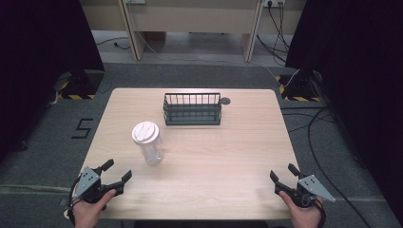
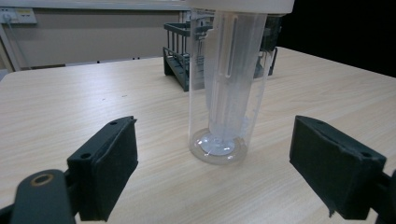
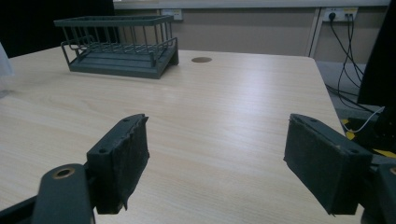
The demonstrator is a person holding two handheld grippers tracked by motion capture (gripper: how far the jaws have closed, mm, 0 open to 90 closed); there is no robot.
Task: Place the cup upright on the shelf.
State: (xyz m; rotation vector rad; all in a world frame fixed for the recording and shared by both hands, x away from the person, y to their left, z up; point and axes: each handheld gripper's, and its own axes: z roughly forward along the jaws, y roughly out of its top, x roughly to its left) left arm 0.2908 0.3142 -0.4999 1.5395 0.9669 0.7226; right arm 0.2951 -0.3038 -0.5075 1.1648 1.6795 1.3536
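A clear plastic tumbler (image 1: 148,142) with a white lid stands upright left of the table's middle; in the left gripper view the tumbler (image 2: 227,88) rises straight ahead, a short way beyond the jaws. A dark wire rack (image 1: 192,109) sits at the back centre, and the same rack (image 3: 119,45) lies far ahead on the left in the right gripper view. My left gripper (image 1: 117,171) is open at the near left corner, nothing between its jaws. Over the near right corner my right gripper (image 1: 283,172) is open and holds nothing.
The light wooden table (image 1: 228,156) has a round cable hole (image 1: 225,100) beside the rack. Black curtains flank both sides. Cables (image 1: 318,142) trail on the grey floor to the right, and a wooden bench stands behind.
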